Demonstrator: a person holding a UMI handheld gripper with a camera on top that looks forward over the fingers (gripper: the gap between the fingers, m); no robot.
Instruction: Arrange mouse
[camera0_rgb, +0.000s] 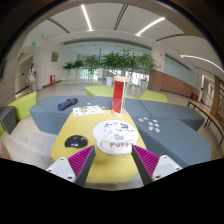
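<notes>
While the jaws gape wide, a dark oval mouse lies on the yellow table.

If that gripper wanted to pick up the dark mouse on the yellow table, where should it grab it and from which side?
Probably across its two long sides, coming down from above. The mouse lies flat and low on the yellow table, just ahead of the left finger, so only its flanks offer opposing faces. The gripper is open with nothing between its fingers and would need to shift left, away from the white mouse pad.
</notes>
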